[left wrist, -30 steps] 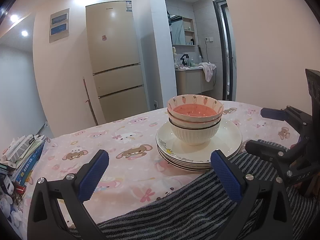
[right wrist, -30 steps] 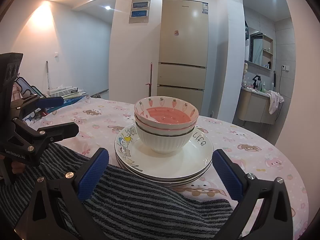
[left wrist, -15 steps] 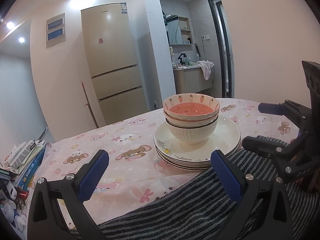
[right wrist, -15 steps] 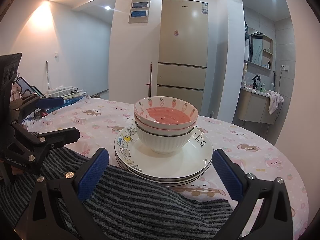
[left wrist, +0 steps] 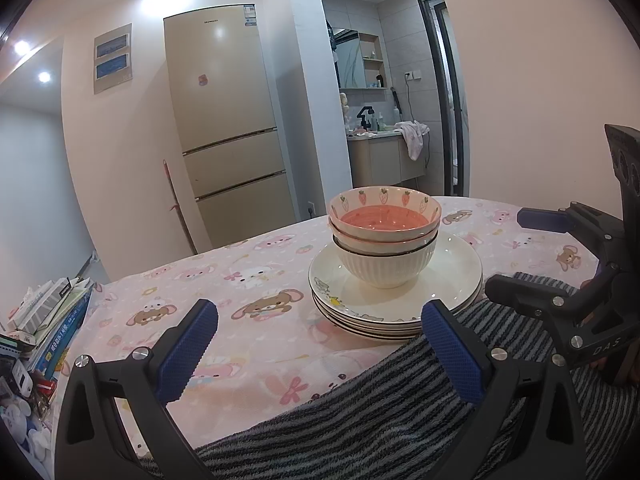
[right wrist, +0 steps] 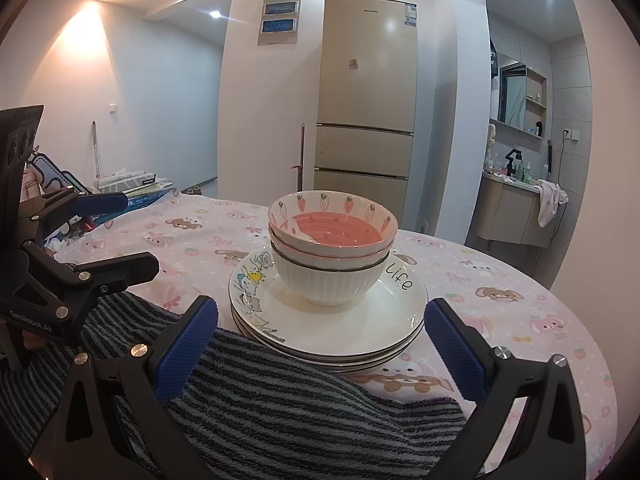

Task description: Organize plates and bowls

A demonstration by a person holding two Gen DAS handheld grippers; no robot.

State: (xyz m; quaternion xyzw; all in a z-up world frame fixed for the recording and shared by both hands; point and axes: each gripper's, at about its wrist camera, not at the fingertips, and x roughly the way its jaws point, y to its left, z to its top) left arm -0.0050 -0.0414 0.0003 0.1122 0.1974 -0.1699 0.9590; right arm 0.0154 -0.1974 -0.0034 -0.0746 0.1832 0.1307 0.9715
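Note:
A stack of white plates (left wrist: pixel 452 280) (right wrist: pixel 360 328) rests on the table with three nested bowls on top. The top bowl (left wrist: pixel 384 216) (right wrist: pixel 332 220) has a pink inside and strawberries on its rim; the bottom bowl (left wrist: pixel 384 268) (right wrist: pixel 328 284) is ribbed white. My left gripper (left wrist: pixel 320 344) (right wrist: pixel 112 232) stands open short of the stack, on its left side. My right gripper (right wrist: pixel 320 344) (left wrist: pixel 520 248) is open too, on the right side of the stack. Neither holds anything.
A striped grey towel (left wrist: pixel 400 412) (right wrist: pixel 280 396) lies on the near part of the pink cartoon tablecloth (left wrist: pixel 224 300) (right wrist: pixel 500 304). Books and clutter (left wrist: pixel 48 320) pile up at the table's left edge. A fridge (left wrist: pixel 228 128) and a washroom opening (left wrist: pixel 384 120) are behind.
The left wrist view has shifted slightly, so the stack sits a bit further right and lower. The right wrist view is nearly unchanged. Both grippers stay open.

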